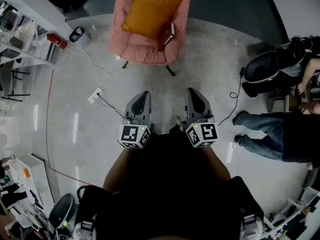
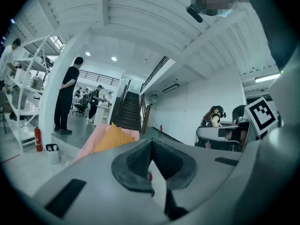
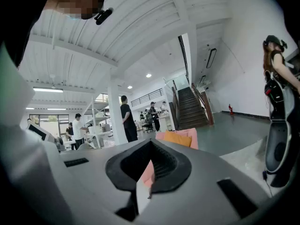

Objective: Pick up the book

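Standing well back from a pink armchair (image 1: 145, 54) on an open workshop floor (image 1: 210, 69), holding the left gripper (image 1: 144, 96) and right gripper (image 1: 194, 94) low against the waist, side by side and aimed ahead at the seat. Holding both clenched tight on nothing (pads pressed together at the tips in each gripper view, with only bare floor and a sliver of chair showing past them), probably for ease of carrying ahead of any reach. Eyeing the book (image 1: 168, 36), well apart from either tool: propped on edge at the seat's right-hand side as seen from the head view, leaning toward the armrest just beside an orange cushion (image 1: 150, 9), seemingly open to a pinch from above. Facing a plain first step, by this reading: crossing the floor, skirting the white power strip (image 1: 95, 95) and its cord off to the left, then opening one gripper over the book's upper edge.
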